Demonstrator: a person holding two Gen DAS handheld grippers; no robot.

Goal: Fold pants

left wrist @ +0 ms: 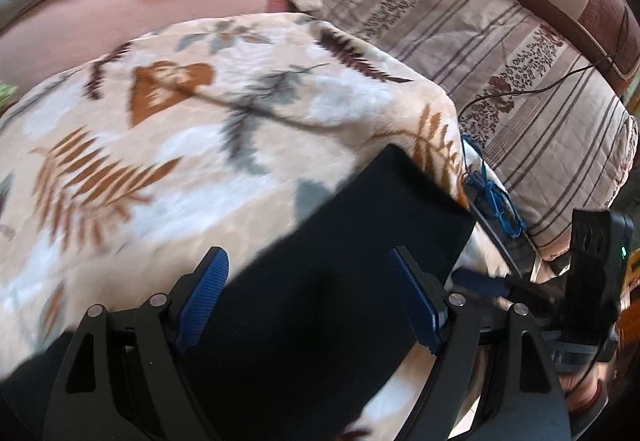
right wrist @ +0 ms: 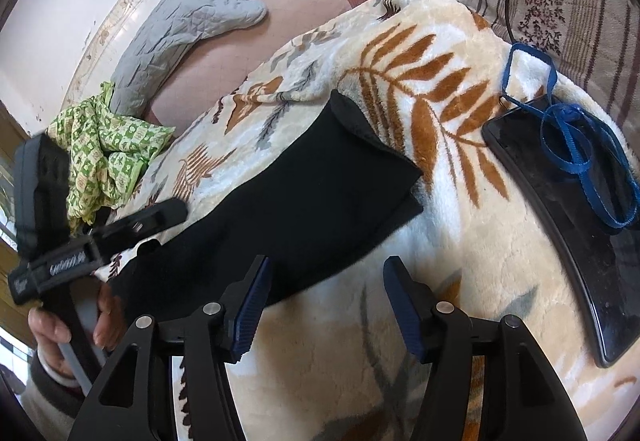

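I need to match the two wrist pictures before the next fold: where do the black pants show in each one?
Left wrist view: black pants fill the lower middle, running up and right to a squared end.
Right wrist view: pants cross the middle, end pointing upper right.
Shared landmark: the blue cord lying right of the pants' end on the leaf-print blanket.

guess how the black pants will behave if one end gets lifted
The pants will probably go floppy: they lie flat in soft folded layers on the blanket. They look light for their size. Dragging may snag rather than slide, since the blanket is plush.
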